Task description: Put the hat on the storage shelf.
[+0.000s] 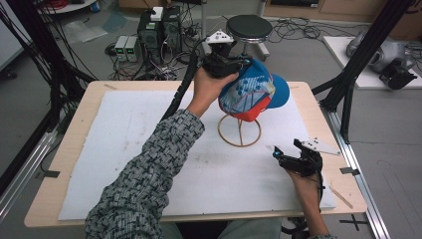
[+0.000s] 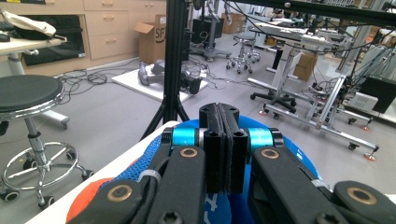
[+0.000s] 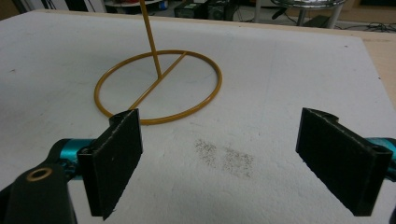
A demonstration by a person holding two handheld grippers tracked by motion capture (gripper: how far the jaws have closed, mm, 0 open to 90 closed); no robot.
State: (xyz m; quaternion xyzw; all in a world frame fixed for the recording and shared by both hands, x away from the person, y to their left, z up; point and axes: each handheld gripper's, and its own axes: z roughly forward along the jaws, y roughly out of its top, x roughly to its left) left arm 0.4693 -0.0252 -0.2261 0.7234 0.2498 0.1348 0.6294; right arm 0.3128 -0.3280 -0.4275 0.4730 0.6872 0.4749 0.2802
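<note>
While the blue cap [image 1: 254,89] is pinched in the closed left gripper [image 1: 224,62] atop the wire stand [image 1: 240,130] near the bench's far edge, its seating or removal is judged unfinished, the right gripper [image 1: 293,157] being held wide open and empty.

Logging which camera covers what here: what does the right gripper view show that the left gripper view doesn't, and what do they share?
Right gripper view: the right gripper open, its fingers wide apart over the white mat, and the ring base of the yellow wire stand with its upright rod.

Left gripper view: the left gripper shut on the blue cap, with the lab floor, a tripod leg and rolling chairs behind.

Both: a black stool past the table's far edge.
</note>
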